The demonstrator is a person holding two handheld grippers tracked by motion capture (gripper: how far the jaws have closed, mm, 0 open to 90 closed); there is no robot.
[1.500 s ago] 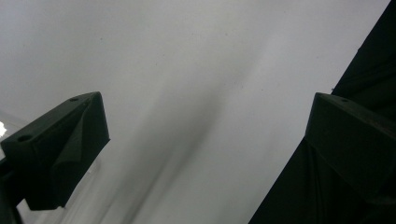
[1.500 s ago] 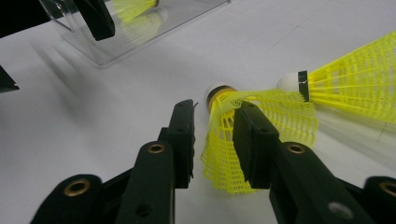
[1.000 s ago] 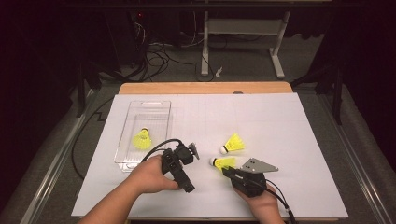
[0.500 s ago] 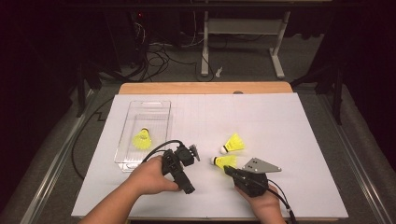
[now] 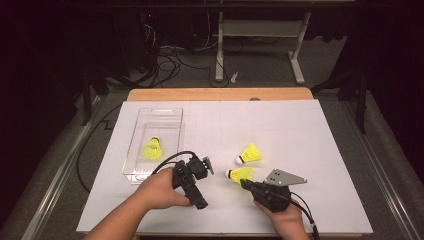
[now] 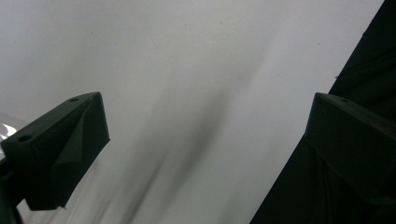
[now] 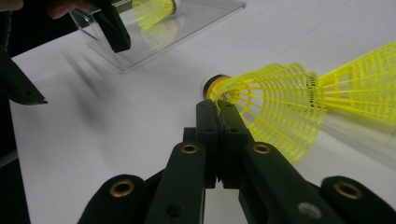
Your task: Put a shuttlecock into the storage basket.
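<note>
Right gripper view: right gripper (image 7: 218,109) seemingly closed empty, yellow shuttlecock (image 7: 275,100) touching its tip.

We see a wooden tabletop (image 5: 220,94) covered by a white sheet (image 5: 300,135). On the sheet lie a clear tray (image 5: 165,116) at the left and two yellow shuttlecocks, one (image 5: 251,153) behind the other (image 5: 240,173).

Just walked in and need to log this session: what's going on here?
A person at a white-covered table holds a gripper in each hand. The right gripper has its jaws shut on the skirt edge of a yellow shuttlecock lying on the table. A second shuttlecock lies just beyond it. A third already sits in the clear tray. The left gripper is open beside the tray, holding nothing.
</note>
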